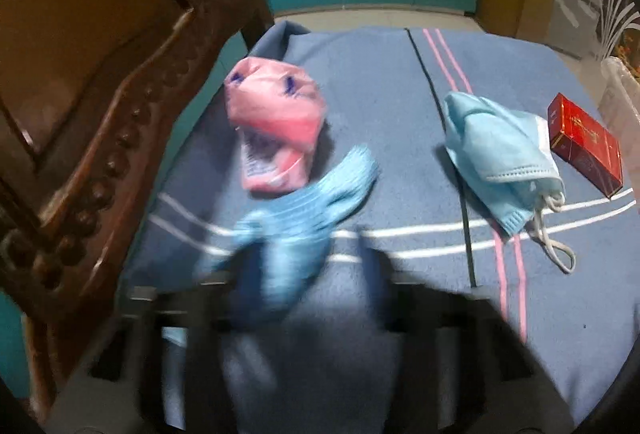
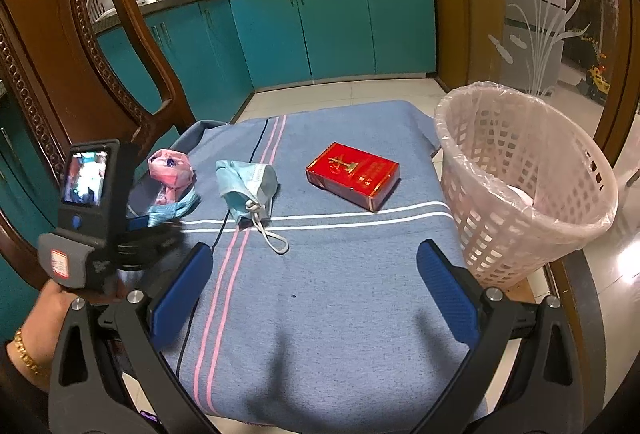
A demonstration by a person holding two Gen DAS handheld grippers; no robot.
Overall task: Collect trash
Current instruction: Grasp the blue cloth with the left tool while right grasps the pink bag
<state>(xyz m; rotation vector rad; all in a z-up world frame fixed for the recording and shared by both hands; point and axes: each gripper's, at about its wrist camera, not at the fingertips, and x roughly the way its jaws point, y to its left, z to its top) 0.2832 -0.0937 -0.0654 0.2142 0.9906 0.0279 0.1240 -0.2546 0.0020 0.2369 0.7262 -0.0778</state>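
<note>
The right gripper (image 2: 314, 290) hangs idle, its fingers spread wide over the blanket-covered worktop (image 2: 340, 306). The left gripper (image 2: 160, 220) has its fingers pinching a light-blue mask (image 1: 296, 209) by one end only, so it could slip free on the carry. Its loose tail touches the pink wrapper (image 1: 274, 129) and may drag it. The lined basket (image 2: 520, 185) stands far across, past a folded mask (image 2: 246, 185) and the red box (image 2: 354, 173)

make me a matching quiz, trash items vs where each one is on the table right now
Things:
1. pink wrapper
2. face mask
3. red box
4. blue strip

Places:
A. nearest the basket
B. in the left gripper's jaws
C. by the chair
D. on the pink stripes, mid-cloth

Pairs: 1-C, 2-D, 3-A, 4-B
</note>
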